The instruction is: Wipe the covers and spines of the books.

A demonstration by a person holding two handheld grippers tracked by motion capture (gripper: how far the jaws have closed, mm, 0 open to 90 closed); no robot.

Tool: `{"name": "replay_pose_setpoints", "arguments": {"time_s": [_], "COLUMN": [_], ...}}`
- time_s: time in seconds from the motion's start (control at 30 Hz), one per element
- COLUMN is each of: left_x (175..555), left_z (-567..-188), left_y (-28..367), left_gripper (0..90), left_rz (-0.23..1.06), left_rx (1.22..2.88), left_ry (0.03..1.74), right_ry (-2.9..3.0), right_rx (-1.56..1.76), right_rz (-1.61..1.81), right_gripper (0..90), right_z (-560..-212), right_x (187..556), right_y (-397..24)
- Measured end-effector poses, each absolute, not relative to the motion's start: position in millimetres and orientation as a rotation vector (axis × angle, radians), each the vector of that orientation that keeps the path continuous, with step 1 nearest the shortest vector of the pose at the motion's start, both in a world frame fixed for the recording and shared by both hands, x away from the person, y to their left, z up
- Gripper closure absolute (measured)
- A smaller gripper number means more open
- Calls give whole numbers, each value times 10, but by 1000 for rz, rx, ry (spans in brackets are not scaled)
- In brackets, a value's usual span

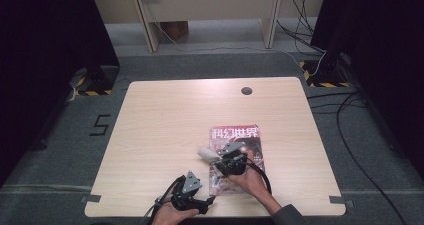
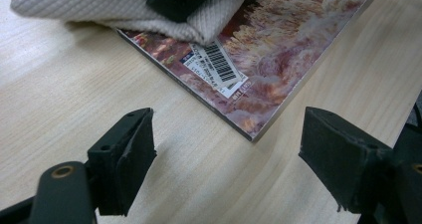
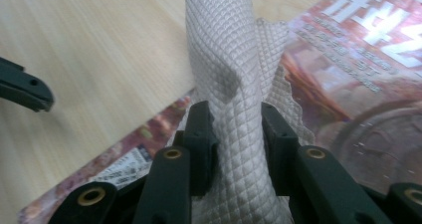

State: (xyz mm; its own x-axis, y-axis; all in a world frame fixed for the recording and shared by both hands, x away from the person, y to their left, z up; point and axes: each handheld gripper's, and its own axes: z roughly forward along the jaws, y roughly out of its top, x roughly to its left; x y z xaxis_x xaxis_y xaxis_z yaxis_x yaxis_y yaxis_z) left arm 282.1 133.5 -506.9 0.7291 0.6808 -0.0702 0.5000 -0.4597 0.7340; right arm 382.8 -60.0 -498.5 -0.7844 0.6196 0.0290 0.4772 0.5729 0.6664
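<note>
A pale wooden tabletop (image 1: pixel 165 135) carries a glossy red and brown magazine with large white characters along its top (image 1: pixel 240 135), lying flat in the lower right of the middle of the high view. The right tongs (image 1: pixel 226 161) rest over the magazine's left edge, clamped on a pale grey quilted cloth (image 1: pixel 207 153) that bunches out to their left. In the right gripper view the cloth (image 3: pixel 234 84) rises as a folded ridge from between the two black jaws, which press on it from both sides, and it drapes across the magazine (image 3: pixel 358 84) and the bare wood at the upper left of the frame.

The left tongs (image 1: pixel 212 200) lie low in the frame near the tabletop's front edge, just left of the magazine's lower corner. In the left gripper view their jaws stand wide apart with nothing between them, hovering above bare wood. Just beyond them lies the magazine's corner (image 2: pixel 278 59), with a white barcode label (image 2: pixel 216 64) near the spine. The cloth (image 2: pixel 124 7) covers the upper left of that frame, overlapping the magazine's edge.
</note>
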Motion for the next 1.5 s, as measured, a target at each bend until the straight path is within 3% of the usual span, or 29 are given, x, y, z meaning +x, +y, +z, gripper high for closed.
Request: {"name": "replay_pose_setpoints", "arguments": {"time_s": [0.93,1.5], "left_x": [2811,2801], "left_z": [-5019,-5030], "left_y": [1495,1506], "left_gripper": [208,208], "left_rz": [309,305], "left_rx": [2131,2131], "left_ry": [920,922], "right_ry": [2587,2451], "right_rx": [968,1160], "right_rz": [967,904], "right_gripper": [705,705], "right_z": [-4961,-4939], "right_x": [3750,3765], "right_y": [-879,-1545]}}
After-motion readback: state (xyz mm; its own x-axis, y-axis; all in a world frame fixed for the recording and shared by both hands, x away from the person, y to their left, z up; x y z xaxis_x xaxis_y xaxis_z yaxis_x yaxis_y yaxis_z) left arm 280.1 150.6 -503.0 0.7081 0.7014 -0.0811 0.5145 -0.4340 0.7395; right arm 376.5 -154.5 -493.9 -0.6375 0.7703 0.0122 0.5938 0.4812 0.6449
